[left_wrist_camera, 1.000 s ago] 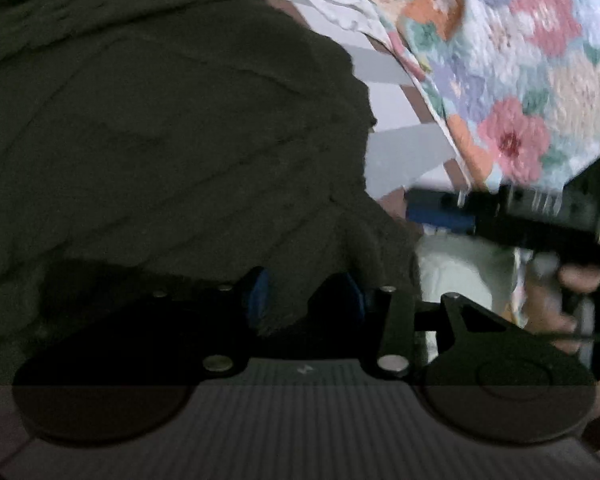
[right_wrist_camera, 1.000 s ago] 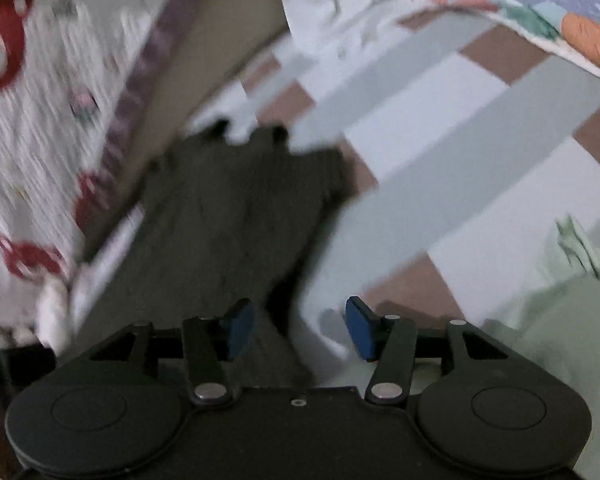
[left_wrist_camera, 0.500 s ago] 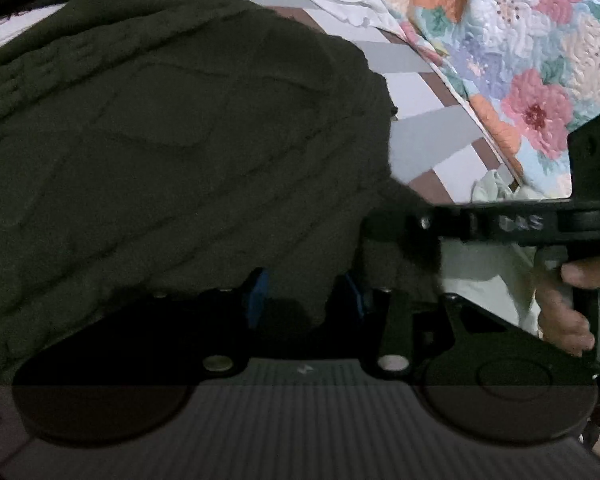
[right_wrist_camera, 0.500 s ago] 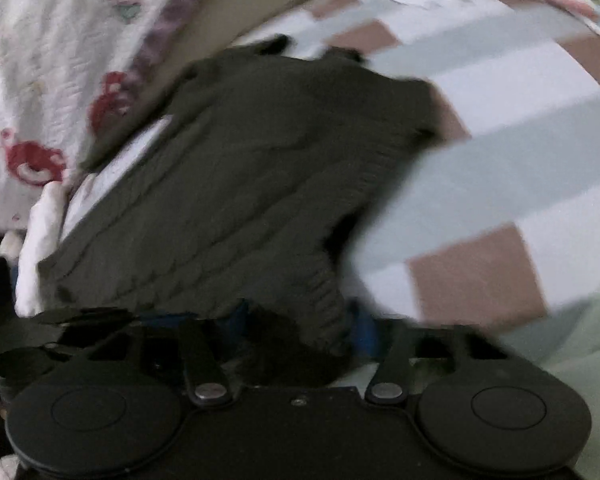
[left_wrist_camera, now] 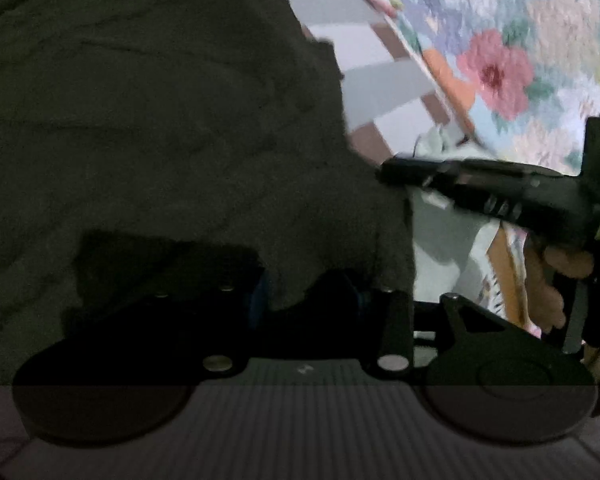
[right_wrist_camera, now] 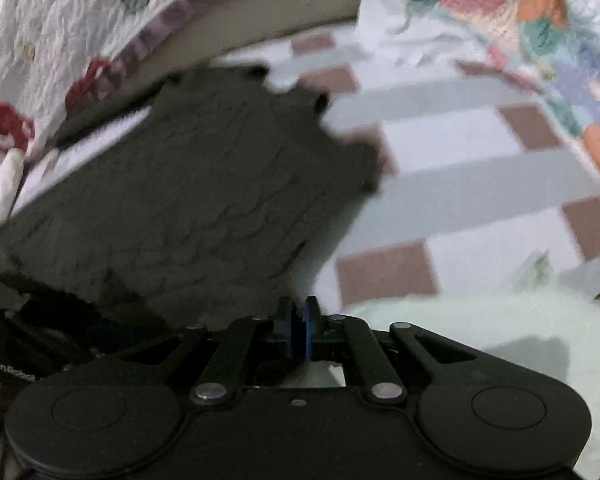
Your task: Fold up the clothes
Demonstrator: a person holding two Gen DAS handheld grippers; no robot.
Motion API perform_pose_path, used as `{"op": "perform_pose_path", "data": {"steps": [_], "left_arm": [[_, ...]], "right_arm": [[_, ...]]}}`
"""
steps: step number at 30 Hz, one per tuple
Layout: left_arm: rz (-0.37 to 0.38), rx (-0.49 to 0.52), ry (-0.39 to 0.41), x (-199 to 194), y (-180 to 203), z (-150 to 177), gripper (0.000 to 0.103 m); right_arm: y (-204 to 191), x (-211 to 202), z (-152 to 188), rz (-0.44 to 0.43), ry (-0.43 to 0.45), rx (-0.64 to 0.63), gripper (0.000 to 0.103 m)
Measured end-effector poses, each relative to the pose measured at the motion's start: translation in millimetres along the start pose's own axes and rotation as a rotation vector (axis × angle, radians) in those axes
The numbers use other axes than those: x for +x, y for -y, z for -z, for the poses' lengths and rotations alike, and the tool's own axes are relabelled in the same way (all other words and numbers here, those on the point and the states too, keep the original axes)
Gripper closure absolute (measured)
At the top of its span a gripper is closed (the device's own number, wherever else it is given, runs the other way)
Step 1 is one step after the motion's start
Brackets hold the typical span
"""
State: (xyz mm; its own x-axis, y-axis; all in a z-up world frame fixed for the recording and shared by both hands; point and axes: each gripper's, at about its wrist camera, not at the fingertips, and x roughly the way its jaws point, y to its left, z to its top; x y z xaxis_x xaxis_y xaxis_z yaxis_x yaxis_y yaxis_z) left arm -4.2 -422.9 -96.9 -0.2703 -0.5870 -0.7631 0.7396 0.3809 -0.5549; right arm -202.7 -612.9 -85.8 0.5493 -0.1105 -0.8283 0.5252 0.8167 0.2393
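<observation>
We hold the dark knit sweater (right_wrist_camera: pixel 204 200) by its near edge over the checked bedsheet (right_wrist_camera: pixel 480 184), right gripper (right_wrist_camera: pixel 299 330) pinched nearly closed on the hem and left gripper (left_wrist_camera: pixel 308 300) clamping bunched fabric, likely to carry that edge over into a fold.

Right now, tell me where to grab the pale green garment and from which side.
Take the pale green garment by its near edge, coming in low from the right gripper's side. It lies flat on the checked sheet, clear of the dark knitted sweater, and that edge is the closest free fabric. Its collar and sleeves cannot be made out, so judge the exact corner once closer.
</observation>
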Motion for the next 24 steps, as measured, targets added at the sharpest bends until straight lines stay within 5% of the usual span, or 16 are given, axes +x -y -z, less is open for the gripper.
{"op": "perform_pose_path", "data": {"steps": [1,2,4,7,9,14,19,24], "left_arm": [[-0.004,0.001,-0.001,-2,-2,-1,0.056],[-0.059,-0.008,0.042,-12,-11,-2,0.052],[-0.195,-0.031,0.151,-35,-35,-2,0.031],[-0.492,-0.014,0.214,-61,-71,-1,0.033],[-0.607,0.028,0.222,-76,-93,2,0.033],[-0.723,-0.017,0.224,-108,-143,20,0.031],[-0.778,-0.155,0.206,-133,-197,49,0.031],[-0.804,-0.222,0.284,-155,-222,65,0.030]], "right_arm": [[3,-6,-13,0.026,0.049,0.002,0.067],[7,-9,-29,0.045,0.113,-0.003,0.043],[17,-17,-63,0.082,0.242,-0.014,0.039],[25,11,-106,-0.029,0.281,-0.051,0.040],[29,37,-133,-0.130,0.281,-0.079,0.040],[9,107,-153,-0.024,0.235,-0.262,0.040],[16,142,-150,-0.115,0.182,-0.184,0.039],[24,164,-142,-0.128,0.171,-0.081,0.035]]}}
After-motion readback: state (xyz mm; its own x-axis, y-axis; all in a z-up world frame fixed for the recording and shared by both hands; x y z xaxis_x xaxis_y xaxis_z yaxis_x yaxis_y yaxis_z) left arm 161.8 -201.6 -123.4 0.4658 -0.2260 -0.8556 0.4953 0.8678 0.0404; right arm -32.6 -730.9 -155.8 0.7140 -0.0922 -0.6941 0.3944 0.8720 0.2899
